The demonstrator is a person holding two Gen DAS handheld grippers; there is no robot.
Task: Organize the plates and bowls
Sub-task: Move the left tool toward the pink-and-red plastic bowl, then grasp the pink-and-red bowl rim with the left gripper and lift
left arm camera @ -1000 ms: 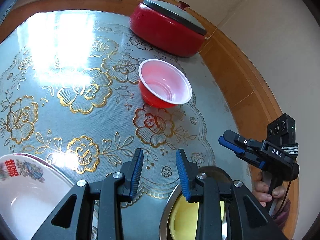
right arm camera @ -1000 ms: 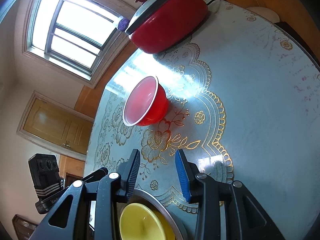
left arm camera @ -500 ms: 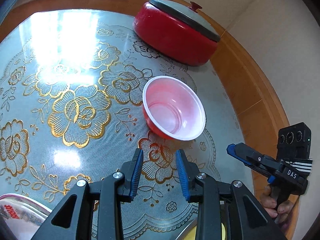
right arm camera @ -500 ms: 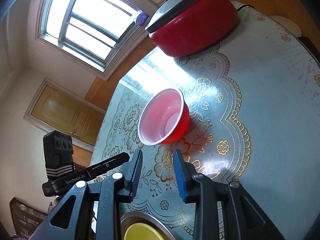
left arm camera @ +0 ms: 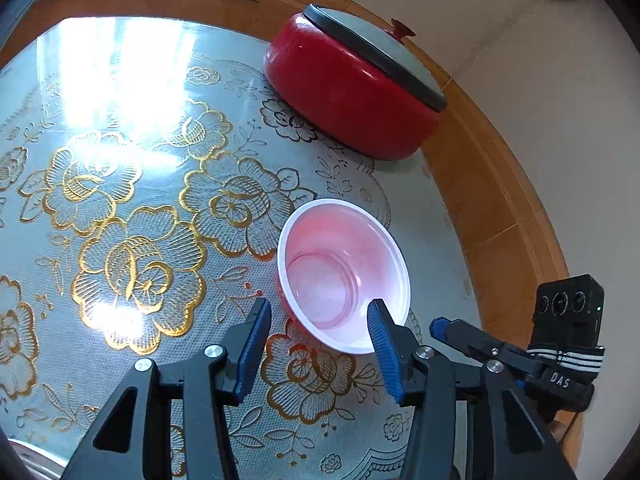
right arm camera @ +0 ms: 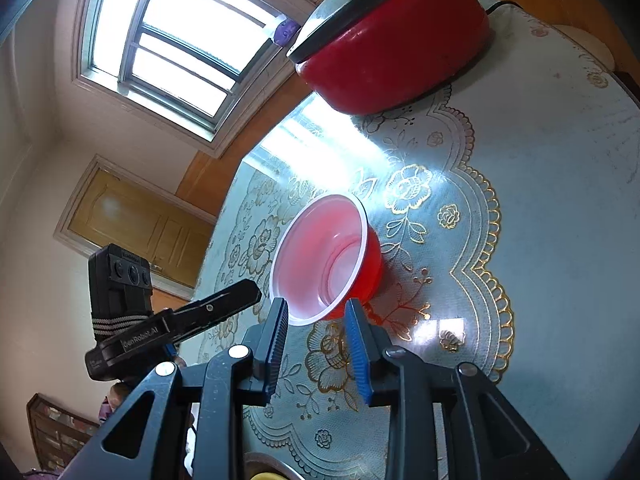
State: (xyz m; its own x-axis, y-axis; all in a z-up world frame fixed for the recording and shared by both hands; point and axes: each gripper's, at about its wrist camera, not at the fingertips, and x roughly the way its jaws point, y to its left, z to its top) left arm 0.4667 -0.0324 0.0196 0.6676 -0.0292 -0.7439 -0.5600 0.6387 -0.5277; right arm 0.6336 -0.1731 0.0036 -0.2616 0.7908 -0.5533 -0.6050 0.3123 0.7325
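A red plastic bowl with a white rim [left arm camera: 344, 272] stands upright and empty on the patterned table cover; it also shows in the right wrist view [right arm camera: 326, 258]. My left gripper [left arm camera: 318, 322] is open, its fingertips at the bowl's near rim, one on each side. My right gripper [right arm camera: 316, 316] is open just short of the bowl's near edge, not touching it. The right gripper shows at the right of the left wrist view [left arm camera: 500, 354], and the left gripper at the left of the right wrist view [right arm camera: 208, 312].
A large red pot with a grey lid [left arm camera: 352, 96] stands at the table's far edge near the wall, also in the right wrist view [right arm camera: 392, 40]. The wooden table rim [left arm camera: 496, 208] runs along the right. A metal dish's edge [right arm camera: 264, 468] shows below the right gripper.
Both grippers have moved forward to the red bowl, which now sits at their fingertips. The left gripper has opened wider. The plate and the metal dish have slid out of the left view.
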